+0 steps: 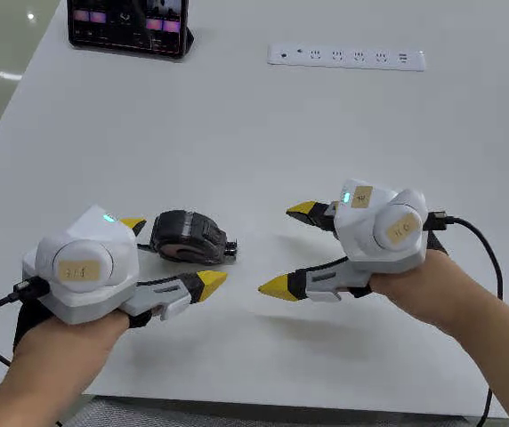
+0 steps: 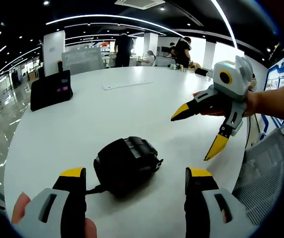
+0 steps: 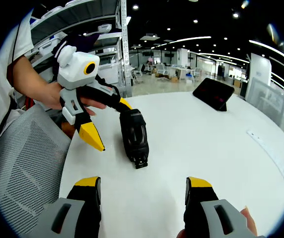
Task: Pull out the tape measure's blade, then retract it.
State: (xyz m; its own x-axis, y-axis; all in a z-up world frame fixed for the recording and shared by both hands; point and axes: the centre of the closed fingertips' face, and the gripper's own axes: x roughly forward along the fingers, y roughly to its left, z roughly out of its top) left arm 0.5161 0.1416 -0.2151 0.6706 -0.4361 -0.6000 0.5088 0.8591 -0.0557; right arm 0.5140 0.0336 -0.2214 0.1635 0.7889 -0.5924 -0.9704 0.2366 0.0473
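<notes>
Nearest the headset, at 7 o'clock in the head view, my left hand [image 1: 68, 342] wraps the left hand-held gripper [image 1: 172, 252]. Its jaws are spread wide and grip nothing; the yellow tips point toward 3 o'clock.

- Right hand [image 1: 424, 285] at 4 o'clock carries the right hand-held gripper [image 1: 288, 248]. Jaws are wide apart and empty, with the tips pointing toward 9 o'clock. It hangs above the counter [image 1: 237, 124], with a soft shadow under it.
- The two grippers face each other, with a clear gap between their tips.
- The tape measure [image 1: 183, 235], with a black case, lies on its side on the counter between the left gripper's open jaws, closer to the far jaw. I cannot tell whether that jaw touches it. The blade is wound inside the case, and the mouth end is turned toward 3 o'clock.
- In the left gripper view the tape measure [image 2: 126, 163] sits just ahead, between the two yellow tips, with a thin dark loop trailing toward the left-hand jaw.
- In the right gripper view it [image 3: 134, 134] lies further ahead at 11 o'clock, well clear of those jaws. A grey mesh chair [image 3: 28, 153] is at 9 o'clock.
- Far across the counter, a white power strip [image 1: 346, 57] lies at 1 o'clock.
- Furthest off, a dark tablet [image 1: 130, 22] with a lit screen stands at 11 o'clock.
</notes>
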